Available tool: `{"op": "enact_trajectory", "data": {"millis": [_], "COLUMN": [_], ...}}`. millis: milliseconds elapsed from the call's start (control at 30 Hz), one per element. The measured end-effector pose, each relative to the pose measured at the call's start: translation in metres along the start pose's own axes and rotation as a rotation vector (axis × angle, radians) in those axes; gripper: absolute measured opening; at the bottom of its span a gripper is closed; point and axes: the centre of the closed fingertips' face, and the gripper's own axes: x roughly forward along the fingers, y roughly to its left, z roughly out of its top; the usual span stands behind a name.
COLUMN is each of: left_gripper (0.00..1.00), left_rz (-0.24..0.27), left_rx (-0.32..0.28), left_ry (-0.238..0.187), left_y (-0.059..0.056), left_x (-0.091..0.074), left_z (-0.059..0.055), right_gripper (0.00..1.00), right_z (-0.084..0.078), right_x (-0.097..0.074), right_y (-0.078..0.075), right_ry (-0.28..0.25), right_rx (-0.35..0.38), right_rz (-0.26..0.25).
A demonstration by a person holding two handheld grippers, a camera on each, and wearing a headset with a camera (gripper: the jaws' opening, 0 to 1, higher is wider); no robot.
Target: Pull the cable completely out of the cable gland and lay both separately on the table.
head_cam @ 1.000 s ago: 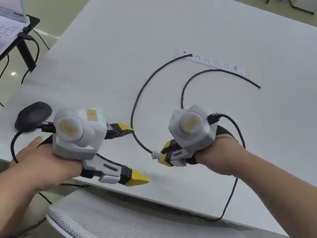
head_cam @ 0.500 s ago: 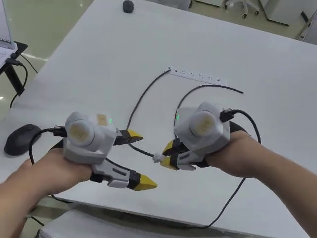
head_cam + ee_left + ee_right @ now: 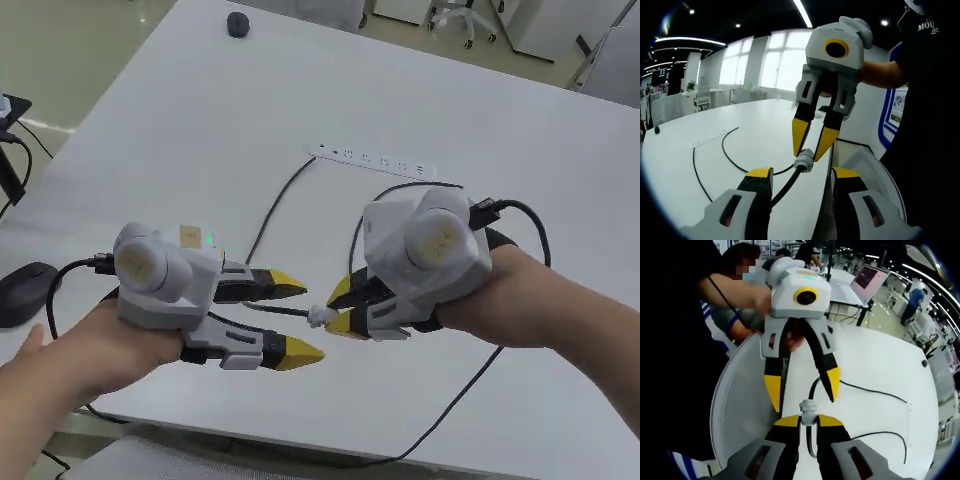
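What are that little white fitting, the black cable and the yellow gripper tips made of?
The cable gland looks like moulded plastic: off-white, smooth, with a stepped shape. The cable seems to have a matte black rubber or PVC jacket, since it lies in soft curves. On the left gripper the fingertips look like hard, smooth yellow plastic, though a rubbery coating can't be ruled out.

The left gripper (image 3: 308, 320) and right gripper (image 3: 336, 308) share pale grey housings, round cream discs, black jaws and yellow tips. Black wires exit the housings: the left lead (image 3: 68, 270) at 9 o'clock, the right lead (image 3: 522, 212) at 2 o'clock. The person wears a black top (image 3: 930, 100) with white lettering.
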Motion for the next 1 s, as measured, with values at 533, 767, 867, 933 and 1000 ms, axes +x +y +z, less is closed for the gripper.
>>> {"op": "enact_trajectory", "data": {"millis": [533, 767, 867, 933, 1000], "left_gripper": [0.22, 0.16, 0.16, 0.16, 0.16], "left_rz": [-0.066, -0.084, -0.088, -0.089, -0.083], "left_rx": [0.013, 0.028, 0.043, 0.047, 0.059], "left_ry": [-0.058, -0.064, -0.059, -0.057, -0.055], "left_y": [-0.012, -0.013, -0.014, -0.014, -0.014], "left_x": [0.006, 0.005, 0.005, 0.005, 0.005], "left_z": [0.013, 0.013, 0.011, 0.011, 0.011], "right_gripper": [0.06, 0.06, 0.06, 0.06, 0.06], "right_z": [0.0, 0.002, 0.002, 0.002, 0.002], "right_x": [-0.011, -0.01, -0.008, -0.008, -0.008], "right_y": [0.008, 0.01, 0.011, 0.012, 0.012], "right_ry": [-0.012, -0.023, -0.024, -0.025, -0.025], "right_rx": [-0.032, -0.05, -0.048, -0.045, -0.05], "right_rz": [0.031, 0.045, 0.051, 0.053, 0.049]}}
